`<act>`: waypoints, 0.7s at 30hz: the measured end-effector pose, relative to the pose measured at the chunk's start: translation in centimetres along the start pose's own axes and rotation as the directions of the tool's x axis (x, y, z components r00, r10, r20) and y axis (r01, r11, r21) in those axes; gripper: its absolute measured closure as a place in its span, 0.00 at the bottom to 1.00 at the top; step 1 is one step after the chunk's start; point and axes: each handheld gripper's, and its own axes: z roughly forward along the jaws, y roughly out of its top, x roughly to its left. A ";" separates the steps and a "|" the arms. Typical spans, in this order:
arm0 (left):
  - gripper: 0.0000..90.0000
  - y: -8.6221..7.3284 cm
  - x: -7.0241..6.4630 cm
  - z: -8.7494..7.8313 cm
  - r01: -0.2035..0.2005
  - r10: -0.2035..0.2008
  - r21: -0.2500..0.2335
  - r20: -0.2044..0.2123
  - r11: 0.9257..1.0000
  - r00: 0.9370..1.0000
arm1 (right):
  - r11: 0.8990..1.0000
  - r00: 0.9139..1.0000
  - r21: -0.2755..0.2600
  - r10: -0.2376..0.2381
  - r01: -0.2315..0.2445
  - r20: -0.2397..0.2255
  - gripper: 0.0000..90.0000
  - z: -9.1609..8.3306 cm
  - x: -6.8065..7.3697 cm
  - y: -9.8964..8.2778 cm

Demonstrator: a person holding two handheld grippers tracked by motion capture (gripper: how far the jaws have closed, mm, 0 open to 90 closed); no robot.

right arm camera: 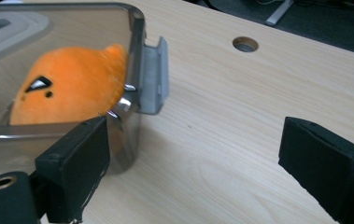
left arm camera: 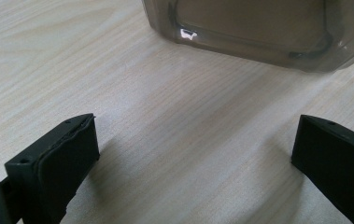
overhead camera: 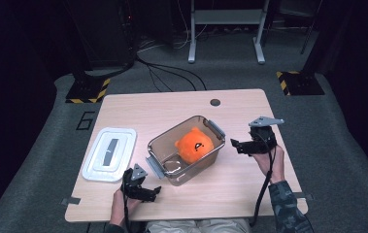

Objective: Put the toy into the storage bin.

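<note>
A smoky clear plastic box (overhead camera: 172, 130) with grey end latches stands lidless in the middle of the wooden table (overhead camera: 138, 104). An orange plush toy (overhead camera: 194, 144) lies inside it, toward its far right end. My right gripper (overhead camera: 236, 145) hovers just right of the box, jaws pointing at it, open and empty. In the right gripper view the right gripper (right arm camera: 193, 154) has its left jaw close beside the box corner (right arm camera: 135, 56), near the latch (right arm camera: 156, 77), with the plush toy (right arm camera: 72, 79) behind the wall. My left gripper (overhead camera: 150, 187) rests open near the front edge. The left gripper view shows the left gripper (left arm camera: 195, 149) facing the box base (left arm camera: 258, 42).
The box's white lid (overhead camera: 109, 154) lies flat on the table to the left of the box. A round cable hole (overhead camera: 215, 102) sits near the table's far edge. Bare wood spreads right of the box and along the front edge.
</note>
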 end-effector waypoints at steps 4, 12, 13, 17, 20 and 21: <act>0.00 0.0 0.0 0.0 -0.002 0.002 0.000 0.000 1.000 1.000 | 1.000 1.000 0.007 0.017 -0.017 0.027 0.09 0.5 -0.6 -1.2; 0.00 0.0 0.0 0.0 0.000 0.000 0.000 0.001 1.000 1.000 | 0.996 0.996 0.066 0.062 -0.066 0.064 0.09 3.0 -1.9 -4.5; 0.00 0.0 0.0 0.0 -0.002 0.002 0.001 -0.001 1.000 1.000 | 0.995 0.996 0.074 0.061 -0.066 0.068 0.09 3.3 -2.0 -5.0; 0.00 0.0 0.0 0.0 -0.002 0.002 0.001 -0.001 1.000 1.000 | 0.991 0.993 0.095 0.089 -0.096 0.080 0.09 4.4 -2.5 -6.5; 0.00 0.0 0.0 0.0 0.000 0.000 0.000 0.001 1.000 1.000 | 0.988 0.990 0.103 0.103 -0.112 0.095 0.09 5.0 -2.9 -7.6; 0.00 0.0 0.0 0.0 -0.002 0.002 0.000 -0.001 1.000 1.000 | 0.988 0.989 0.099 0.111 -0.121 0.097 0.09 5.2 -2.9 -7.8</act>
